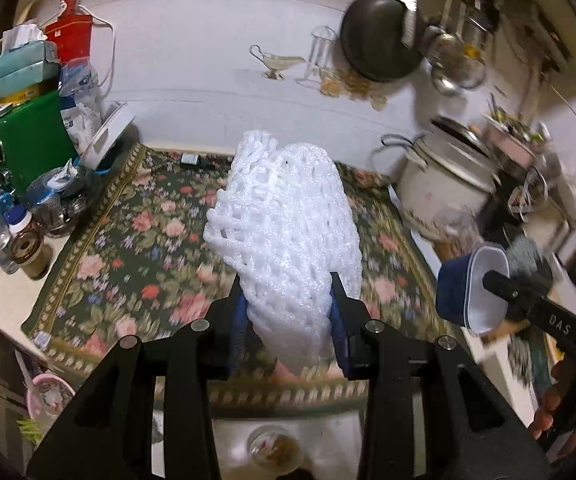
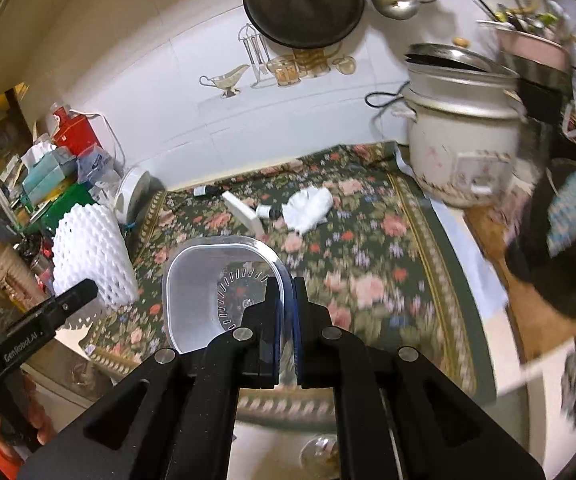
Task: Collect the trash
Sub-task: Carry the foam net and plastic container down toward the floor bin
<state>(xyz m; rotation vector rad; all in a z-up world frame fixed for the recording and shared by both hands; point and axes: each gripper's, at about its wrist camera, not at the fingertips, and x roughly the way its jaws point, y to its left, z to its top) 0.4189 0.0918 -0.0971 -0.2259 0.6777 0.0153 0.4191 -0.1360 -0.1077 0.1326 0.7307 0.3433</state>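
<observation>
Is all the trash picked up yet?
Not yet. The left gripper holds a white foam net, and the right gripper pinches a clear plastic tub by its rim. A crumpled white tissue and a small white strip are still on the floral cloth.

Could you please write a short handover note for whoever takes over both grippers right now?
Left gripper: shut on the white foam net, held up above the floral mat.
Right gripper: shut on the wall of the clear plastic container, also lifted.
Done: both pieces picked up.
Left: on the mat lie a crumpled white tissue, a white strip and a small tube. No trash bin is in view; drop both pieces, then return.
</observation>
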